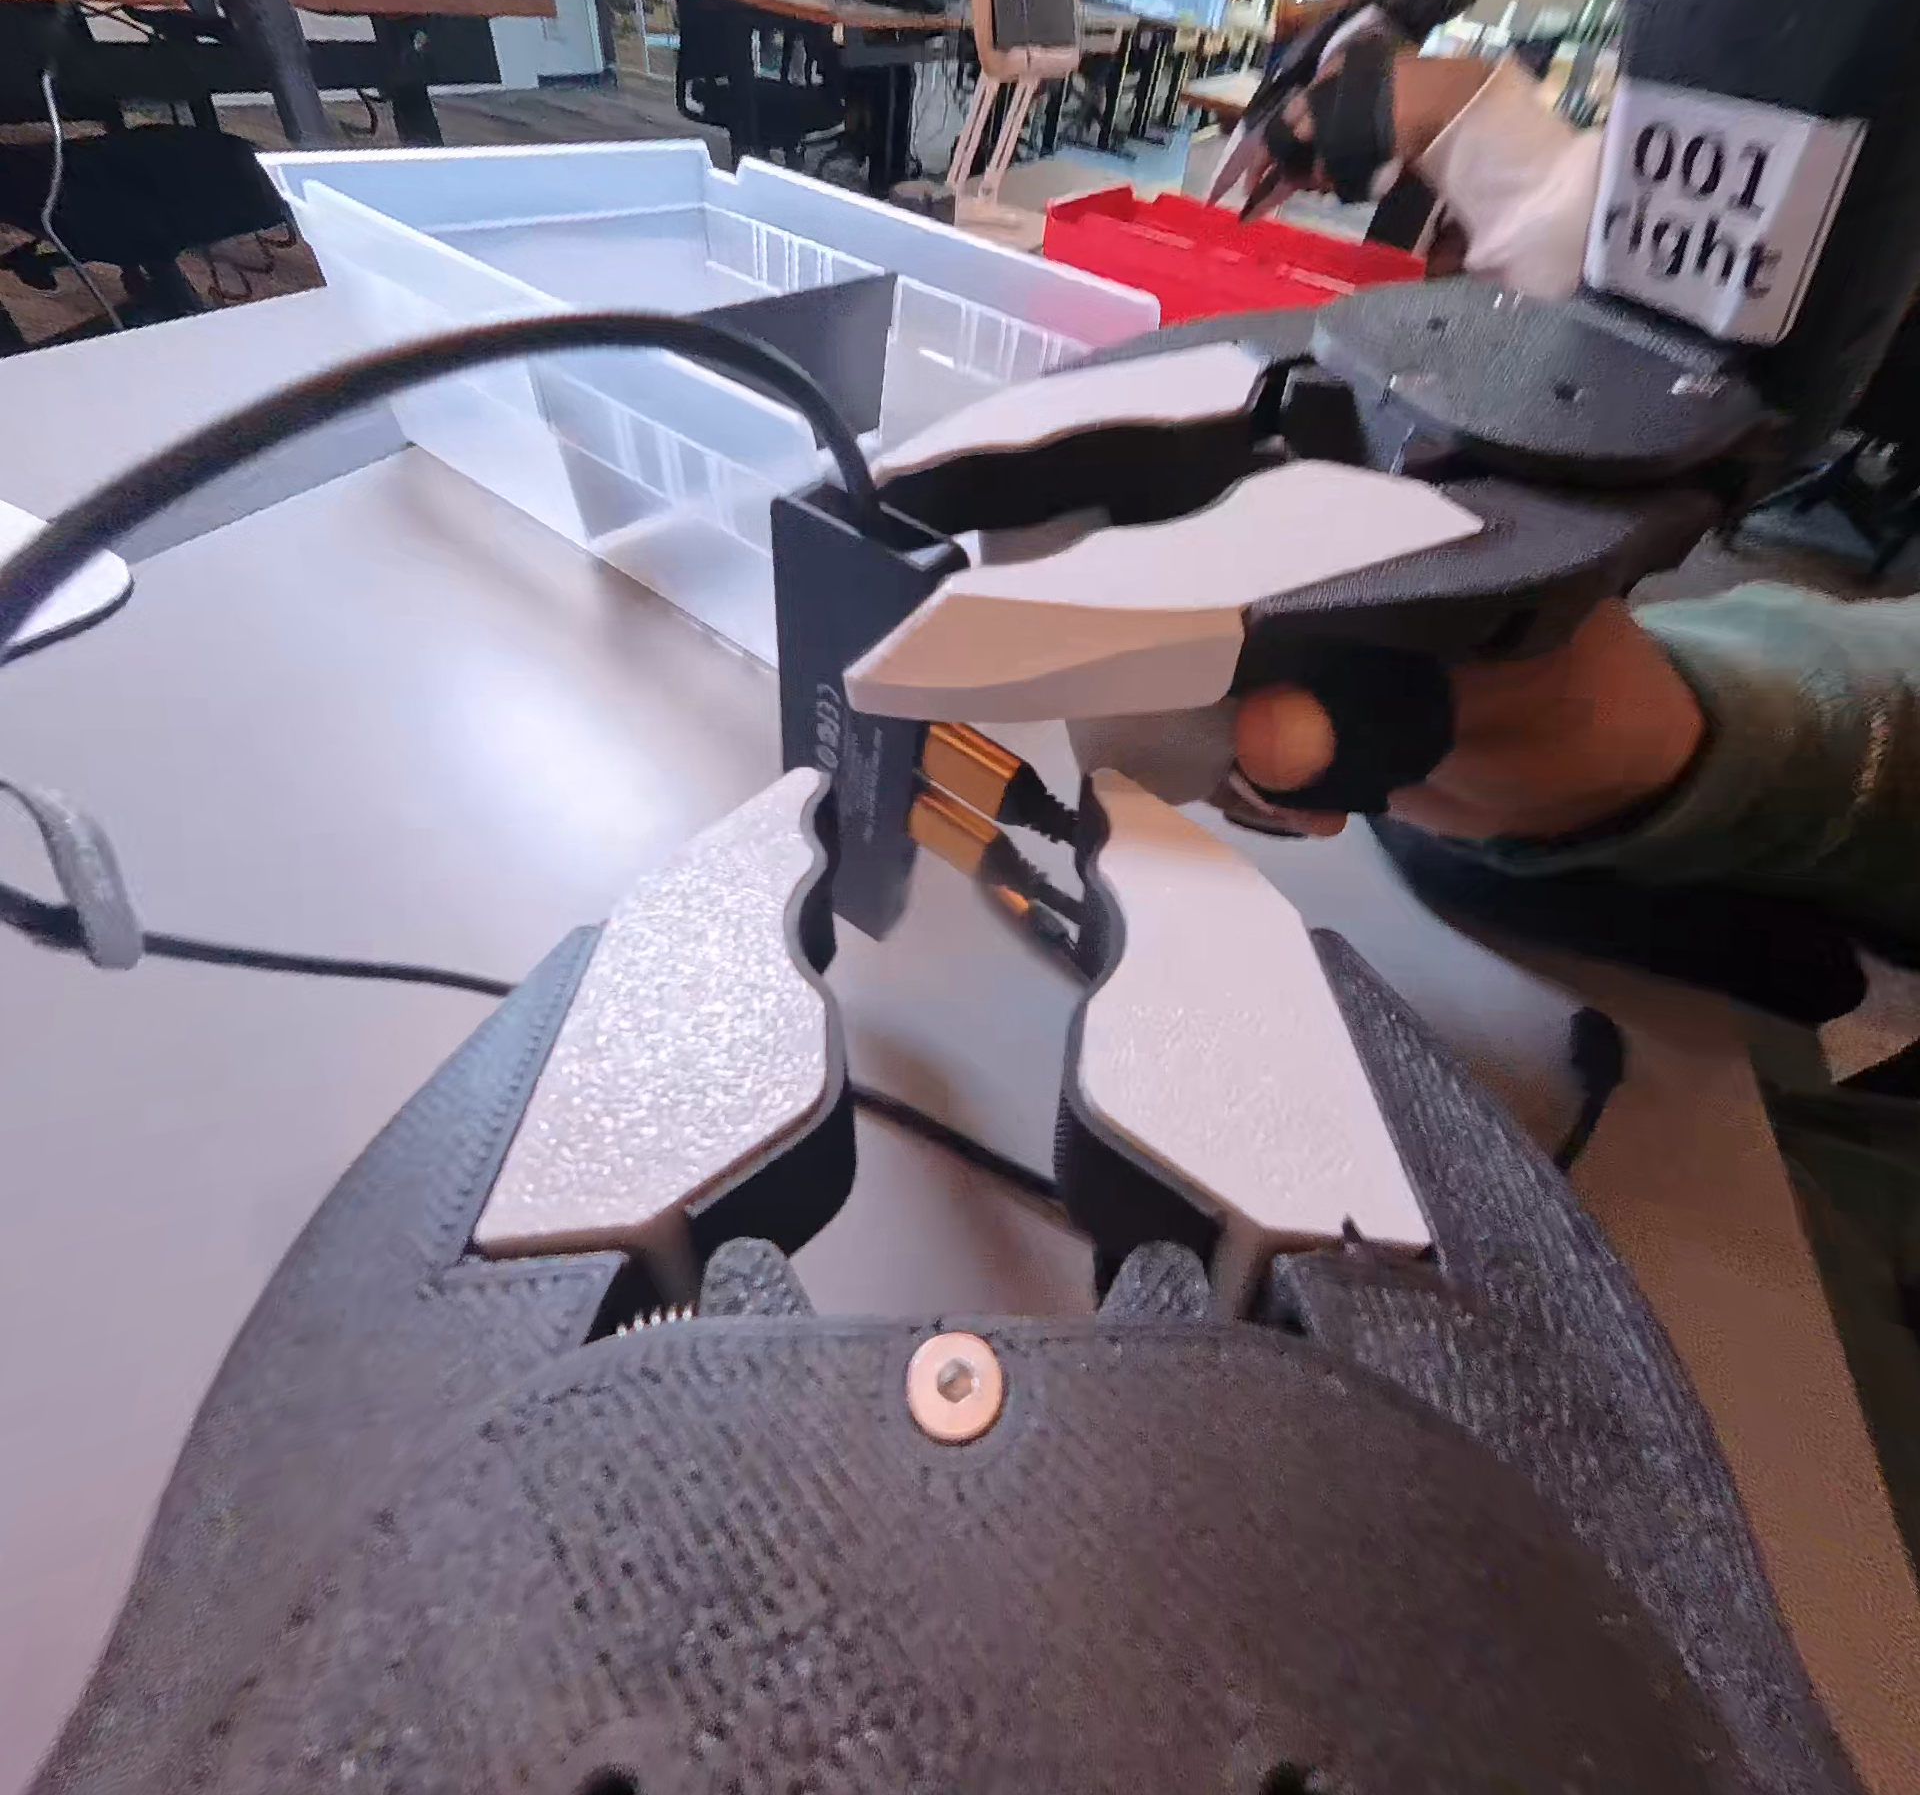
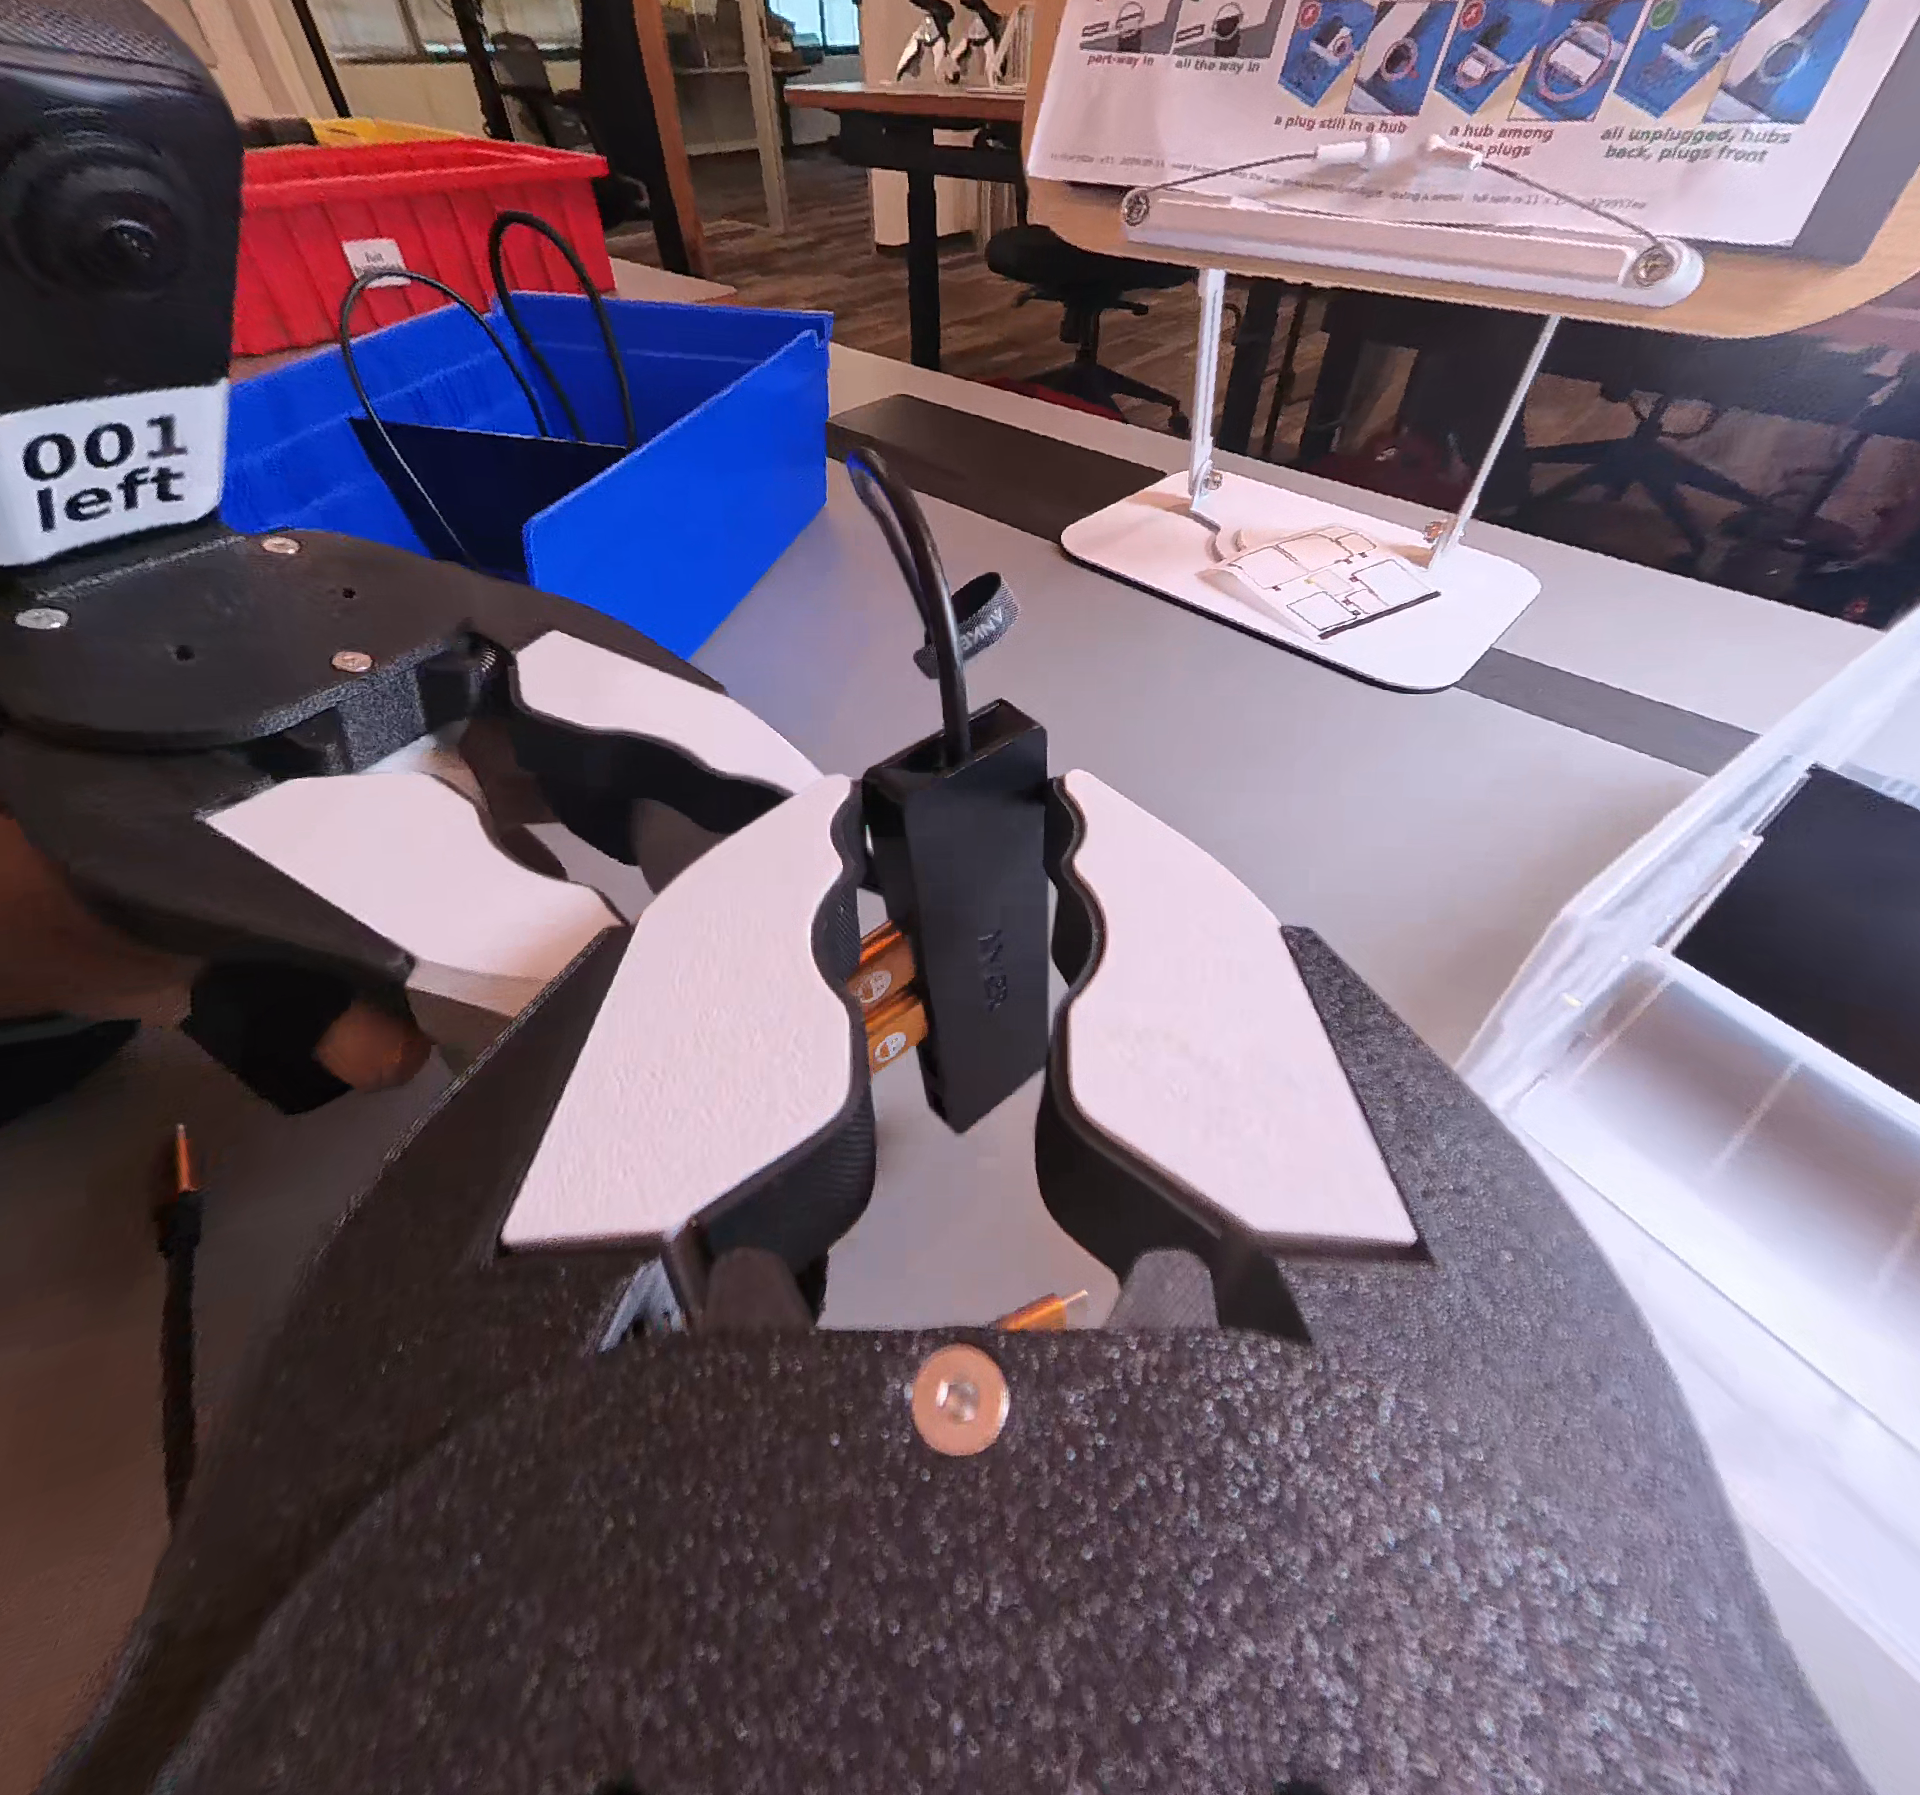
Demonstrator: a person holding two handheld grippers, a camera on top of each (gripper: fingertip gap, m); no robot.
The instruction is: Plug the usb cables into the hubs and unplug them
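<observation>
**Hub held upright between two grippers over a grey table**

Grey tabletop (image 1: 364, 727) fills the lower half of both views, with office desks and chairs blurred behind it. At the centre of the right wrist view, the right gripper (image 2: 961, 872) is clamped on a black USB hub (image 2: 971, 914), which stands on end above the table with its black lead (image 2: 914, 582) rising from the top. Two orange-sleeved USB plugs (image 2: 888, 1007) sit in the hub's side, one above the other, toward the left of that frame.

In the left wrist view the left gripper (image 1: 951, 841) reaches in from below, its jaws part open around the hub's lower end and the plugs (image 1: 966, 789); the left fingertip (image 1: 800, 810) lies against the hub's face, but a firm grip cannot be confirmed.

A clear plastic bin (image 1: 727, 291) stands at upper centre of the left view, a red bin (image 1: 1195, 249) behind it. A blue bin (image 2: 675, 457) holding cables sits upper left of the right view, and an instruction sheet on a white stand (image 2: 1299, 561) upper right.
</observation>
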